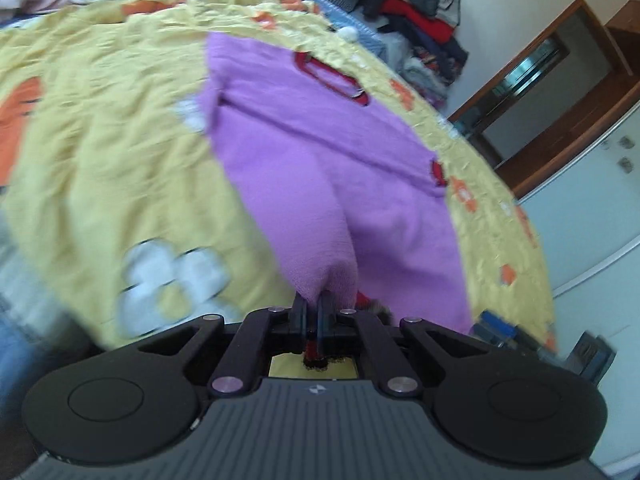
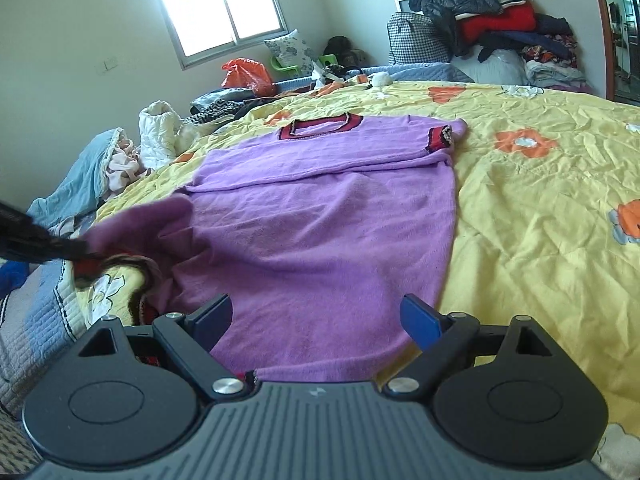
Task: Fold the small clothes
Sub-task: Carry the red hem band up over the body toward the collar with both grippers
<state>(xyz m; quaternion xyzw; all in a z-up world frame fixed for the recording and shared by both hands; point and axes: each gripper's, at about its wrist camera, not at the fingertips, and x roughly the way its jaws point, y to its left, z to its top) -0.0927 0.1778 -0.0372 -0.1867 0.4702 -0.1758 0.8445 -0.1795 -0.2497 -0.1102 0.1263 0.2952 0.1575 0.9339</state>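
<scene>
A small purple sweater (image 2: 320, 220) with a dark red collar (image 2: 320, 124) lies flat on a yellow flowered bedspread (image 2: 540, 208). Its sleeves are folded across the chest, one red cuff (image 2: 440, 138) at the right. In the left wrist view my left gripper (image 1: 314, 304) is shut on the sweater's (image 1: 320, 152) lower left corner, lifting it into a peak. The same gripper (image 2: 60, 246) shows at the left edge of the right wrist view, pulling that corner up. My right gripper (image 2: 316, 320) stands open just above the hem, nothing between its blue pads.
Piles of clothes (image 2: 500, 20) and a checked bag (image 2: 416, 40) stand at the bed's far end. More laundry (image 2: 120, 152) and an orange plastic bag (image 2: 248, 76) lie along the left side under the window. A wooden door frame (image 1: 560, 92) is beside the bed.
</scene>
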